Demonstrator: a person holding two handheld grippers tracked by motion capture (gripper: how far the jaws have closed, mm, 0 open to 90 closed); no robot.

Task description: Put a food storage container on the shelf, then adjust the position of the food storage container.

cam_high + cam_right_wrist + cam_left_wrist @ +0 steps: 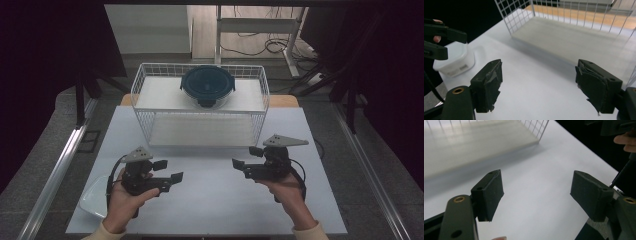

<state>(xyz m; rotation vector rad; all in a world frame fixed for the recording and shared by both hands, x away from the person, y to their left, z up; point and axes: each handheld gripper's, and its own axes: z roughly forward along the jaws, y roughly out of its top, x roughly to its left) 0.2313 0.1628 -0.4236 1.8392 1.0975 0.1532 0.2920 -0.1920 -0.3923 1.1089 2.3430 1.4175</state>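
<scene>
Both grippers hover over a white table (210, 195), empty, jaws spread wide. From the high view, my left gripper (169, 171) sits low at the left and my right gripper (246, 157) mirrors it at the right, their jaws pointing inward toward each other. A white wire rack (200, 102) stands at the far end of the table, and a round lidded bowl (207, 86) rests on its top shelf. A white dish (94, 200) lies at the table's near left edge, beside my left hand (122, 200). Grey floor, metal rails and dark curtains surround the table.

From the left gripper view, my left gripper (537, 195) has bare tabletop between its jaws, the rack's lower shelf beyond.

From the right gripper view, my right gripper (539, 85) also frames bare table. Its pads (490, 82) look frayed. The dish (456, 60) sits at left, the rack (574, 17) ahead.
</scene>
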